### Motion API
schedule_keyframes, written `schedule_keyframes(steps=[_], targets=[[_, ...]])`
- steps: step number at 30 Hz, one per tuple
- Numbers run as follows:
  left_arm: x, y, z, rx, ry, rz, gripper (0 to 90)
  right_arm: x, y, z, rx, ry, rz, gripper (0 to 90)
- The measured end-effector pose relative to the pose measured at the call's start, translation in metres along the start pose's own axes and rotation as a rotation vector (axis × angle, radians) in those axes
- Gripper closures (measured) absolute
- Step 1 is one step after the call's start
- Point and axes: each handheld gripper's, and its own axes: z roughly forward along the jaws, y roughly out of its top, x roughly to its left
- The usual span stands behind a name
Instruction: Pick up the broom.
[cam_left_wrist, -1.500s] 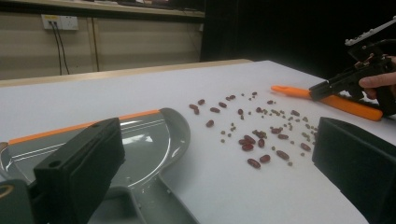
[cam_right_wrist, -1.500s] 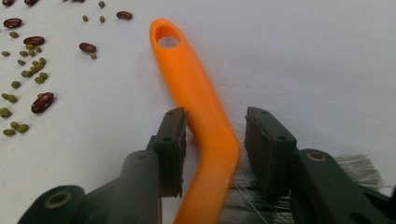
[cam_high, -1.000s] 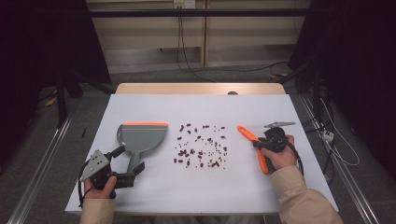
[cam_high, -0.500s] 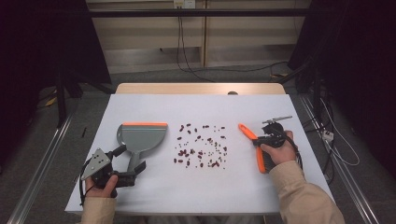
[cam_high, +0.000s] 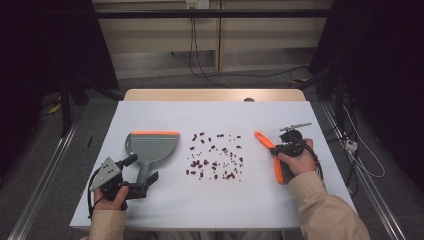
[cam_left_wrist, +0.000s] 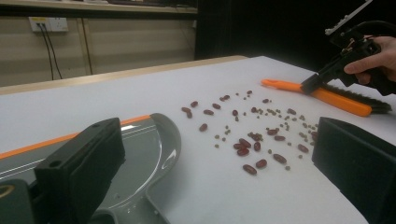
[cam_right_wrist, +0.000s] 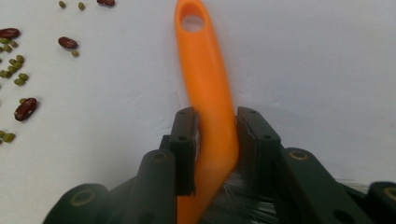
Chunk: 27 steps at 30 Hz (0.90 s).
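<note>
A grey dustpan (cam_high: 151, 146) with an orange front lip lies at the table's left. My left gripper (cam_high: 142, 170) is open, with a jaw on either side of the pan's handle and neither pressing on it. In the left gripper view the pan (cam_left_wrist: 154, 149) lies low between the wide jaws (cam_left_wrist: 217, 154). Red beans and small green ones (cam_high: 215, 157) are scattered at mid-table. On the right, my right gripper (cam_high: 280, 150) is shut on the orange brush (cam_high: 265, 141). Its pads clamp the handle (cam_right_wrist: 205, 70), and the jaws have just eased open a touch.
The white table (cam_high: 225, 210) has bare surface in front of the beans and behind them. Its wooden far edge (cam_high: 215, 95) borders a dark floor with cables. Across the beans (cam_left_wrist: 252, 135), the left gripper view shows the brush (cam_left_wrist: 336, 99) under the other hand.
</note>
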Motion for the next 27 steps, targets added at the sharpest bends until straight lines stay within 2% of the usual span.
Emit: schedule_keyframes(steps=[3, 7, 10, 13, 14, 16, 19, 20, 23, 25, 27], targets=[[0.000, -0.001, 0.000, 0.006, 0.001, -0.006, 2.0, -0.001, 0.000, -0.001, -0.021, 0.009, 0.021, 61.7], [0.000, -0.002, -0.003, 0.008, 0.004, -0.007, 2.0, 0.000, 0.000, -0.001, -0.006, 0.016, 0.034, 62.3], [0.000, -0.002, -0.005, 0.009, 0.011, -0.010, 2.0, 0.001, -0.002, -0.002, 0.009, 0.000, 0.059, 63.1], [0.000, -0.003, -0.005, 0.013, 0.010, 0.000, 2.0, 0.002, -0.001, -0.002, 0.028, -0.009, 0.053, 66.0], [-0.001, -0.003, -0.005, 0.012, 0.013, -0.009, 2.0, 0.003, 0.000, -0.001, 0.029, -0.018, 0.052, 66.6], [-0.001, -0.002, -0.005, 0.014, 0.011, 0.000, 2.0, 0.005, 0.001, 0.000, 0.040, -0.022, 0.063, 66.8], [-0.001, -0.001, -0.003, 0.014, 0.010, 0.006, 2.0, 0.009, 0.003, 0.002, 0.051, -0.053, 0.059, 66.3], [-0.001, -0.001, -0.003, 0.014, 0.010, 0.006, 2.0, 0.009, 0.003, 0.002, 0.051, -0.053, 0.059, 66.3], [-0.002, 0.000, 0.000, 0.014, 0.007, 0.011, 2.0, 0.004, 0.004, 0.002, 0.061, -0.019, 0.103, 67.7], [-0.003, 0.000, 0.001, 0.018, 0.000, 0.023, 2.0, 0.005, 0.005, 0.003, 0.066, -0.031, 0.083, 68.0], [-0.003, 0.000, 0.002, 0.018, -0.004, 0.024, 2.0, 0.005, 0.004, 0.003, 0.053, -0.033, 0.091, 68.0]])
